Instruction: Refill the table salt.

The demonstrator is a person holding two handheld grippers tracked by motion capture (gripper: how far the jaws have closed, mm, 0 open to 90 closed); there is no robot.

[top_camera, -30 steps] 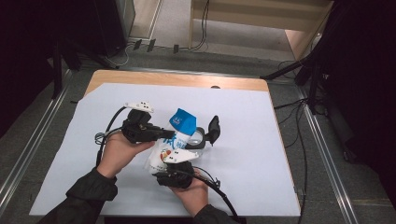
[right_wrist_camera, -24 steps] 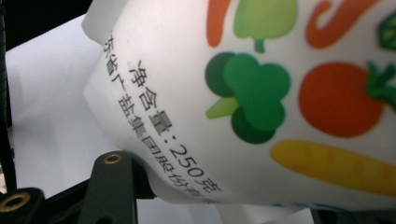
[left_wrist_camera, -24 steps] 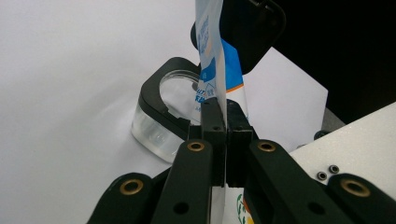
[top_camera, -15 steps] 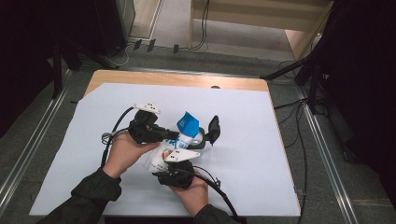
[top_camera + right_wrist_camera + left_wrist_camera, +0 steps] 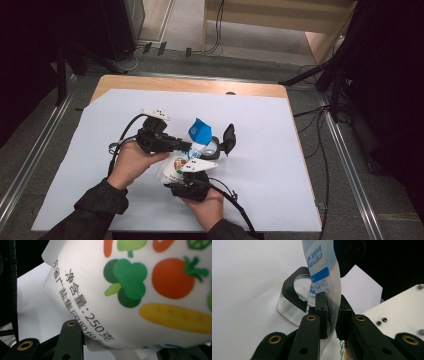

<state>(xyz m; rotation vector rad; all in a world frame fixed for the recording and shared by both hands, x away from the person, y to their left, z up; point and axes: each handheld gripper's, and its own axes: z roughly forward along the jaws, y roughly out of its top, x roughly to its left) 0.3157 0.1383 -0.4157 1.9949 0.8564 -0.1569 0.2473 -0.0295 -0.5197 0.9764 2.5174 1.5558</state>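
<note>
High view: at frame centre, above the white-covered bench (image 5: 75, 165), left gripper (image 5: 184, 145) and right gripper (image 5: 186, 172) both clamped on a printed pouch (image 5: 197, 134).

Left gripper view: jaws narrow, pinching the pouch's blue-printed film at centre, clear black-rimmed container (image 5: 293, 298) behind; best held firm, pulled evenly.

Right gripper view: vegetable-printed pouch belly across the upper frame, resting between the jaws; best kept steady, unsqueezed.

Table: a wooden top (image 5: 190, 85) under a white sheet (image 5: 260, 165).
Floor: grey (image 5: 30, 145), with metal rails (image 5: 350, 165) either side of the table.
Beyond table: pale wooden furniture (image 5: 280, 15), black cables (image 5: 217, 30).
Light: dim, dark at edges.
</note>
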